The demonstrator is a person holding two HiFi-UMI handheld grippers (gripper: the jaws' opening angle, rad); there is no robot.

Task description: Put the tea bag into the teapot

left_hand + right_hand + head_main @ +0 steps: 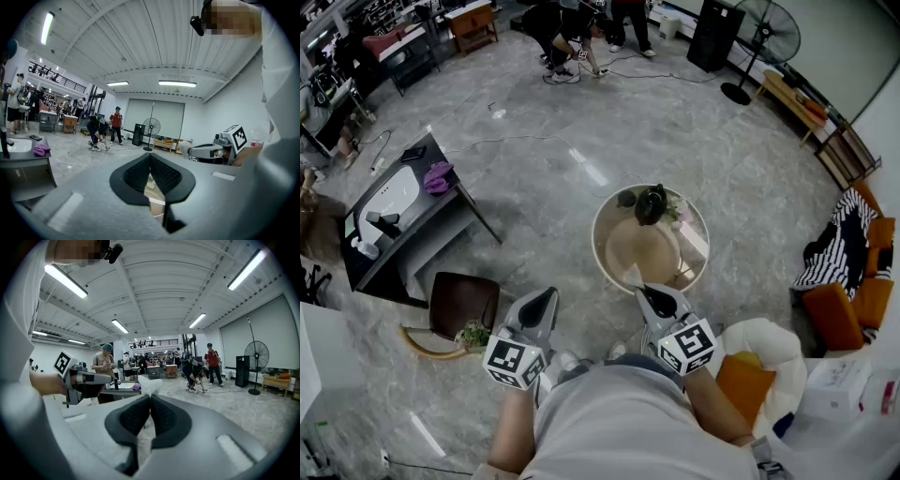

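The dark teapot (651, 204) stands at the far side of a round pale table (623, 253) ahead of me. My right gripper (649, 294) hangs just short of the table's near rim. Its jaws are shut on a small white tea bag (148, 383) that sticks out past the tips. The same white scrap (183, 146) shows at that gripper's tip in the left gripper view. My left gripper (546, 298) is held beside it over the floor, left of the table. It is shut with nothing between its pads (151, 174).
A small dark item (626, 198) and a green sprig (673, 212) sit by the teapot. A brown stool (461, 302) with a plant stands left of me, with a dark sink desk (394, 211) beyond it. A white and orange seat (759, 361) is at my right. People stand far off.
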